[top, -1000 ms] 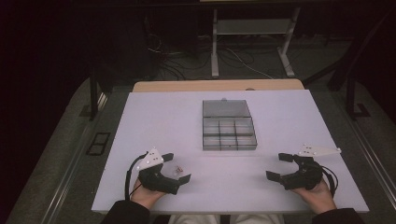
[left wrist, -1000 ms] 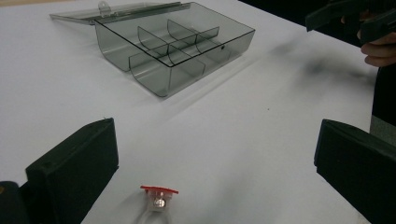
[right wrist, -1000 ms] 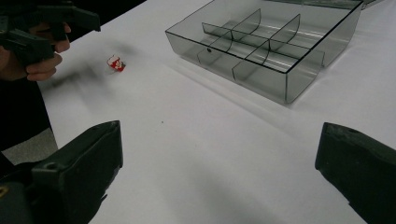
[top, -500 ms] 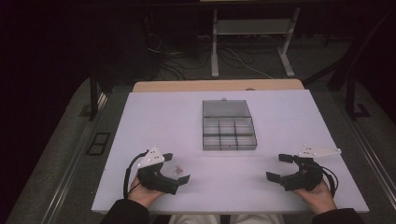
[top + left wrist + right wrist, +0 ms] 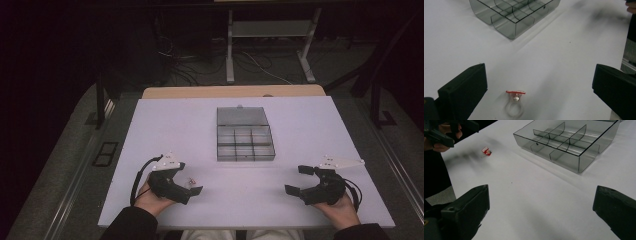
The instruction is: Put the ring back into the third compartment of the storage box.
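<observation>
A small clear ring with a red top (image 5: 515,100) lies on the white table (image 5: 150,130), low between the jaws of my left gripper (image 5: 539,85), which stands wide open around it without touching. From above, the ring (image 5: 190,182) sits right at the left gripper (image 5: 188,177) near the table's front left. A smoky clear compartment box (image 5: 245,142) stands mid-table, its lid folded back. My right gripper (image 5: 298,180) rests open at the front right with nothing between its fingers. The right gripper view has the box (image 5: 569,140) ahead and the ring (image 5: 487,151) far left.
The box's compartments (image 5: 514,12) look bare apart from a tiny speck near the front wall. A wooden board edge (image 5: 235,92) runs behind the table. Beyond it are a metal stand (image 5: 270,30) and cables on dark floor. Broad bare table lies between the grippers.
</observation>
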Tool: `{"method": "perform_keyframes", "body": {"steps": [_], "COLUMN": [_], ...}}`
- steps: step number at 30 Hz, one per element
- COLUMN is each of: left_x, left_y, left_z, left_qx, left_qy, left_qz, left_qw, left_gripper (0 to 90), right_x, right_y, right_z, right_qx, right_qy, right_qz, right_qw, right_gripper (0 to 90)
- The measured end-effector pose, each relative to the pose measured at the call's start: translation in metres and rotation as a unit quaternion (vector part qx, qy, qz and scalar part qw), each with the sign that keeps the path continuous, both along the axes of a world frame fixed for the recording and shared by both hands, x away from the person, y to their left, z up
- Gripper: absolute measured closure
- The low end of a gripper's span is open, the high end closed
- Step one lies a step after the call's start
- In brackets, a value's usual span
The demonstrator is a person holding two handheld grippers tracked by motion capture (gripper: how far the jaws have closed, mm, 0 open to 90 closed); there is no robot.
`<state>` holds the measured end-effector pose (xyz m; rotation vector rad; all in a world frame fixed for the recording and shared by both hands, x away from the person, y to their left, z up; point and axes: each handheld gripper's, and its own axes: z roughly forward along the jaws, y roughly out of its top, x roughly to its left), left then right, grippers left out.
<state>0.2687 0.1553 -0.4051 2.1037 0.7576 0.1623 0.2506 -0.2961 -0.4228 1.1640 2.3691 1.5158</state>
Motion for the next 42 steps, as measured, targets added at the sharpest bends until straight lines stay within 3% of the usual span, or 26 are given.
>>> {"method": "perform_keyframes", "body": {"steps": [17,25,33,42], "left_x": [0.017,0.025,0.031,0.036], "left_y": [0.001,0.001,0.0,-0.001], "left_z": [-0.007,-0.009,-0.01,-0.015], "left_qx": [0.056,0.094,0.13,0.136], "left_qy": [0.032,0.049,0.067,0.075], "left_qz": [-0.012,-0.019,-0.036,-0.049], "left_qw": [0.9979,0.9942,0.9885,0.9866], "left_gripper": [0.0,0.0,2.8,9.9], "right_x": [0.0,0.0,0.0,0.001], "right_y": [0.001,0.002,0.003,0.004], "right_z": [-0.001,-0.002,-0.002,-0.003], "right_qx": [-0.005,-0.01,-0.012,-0.015], "right_qy": [0.004,0.003,0.006,0.009], "right_qz": [0.003,0.007,0.009,0.012], "right_qw": [1.0,0.9999,0.9999,0.9998], "right_gripper": [0.7,0.7,0.7,0.7]}}
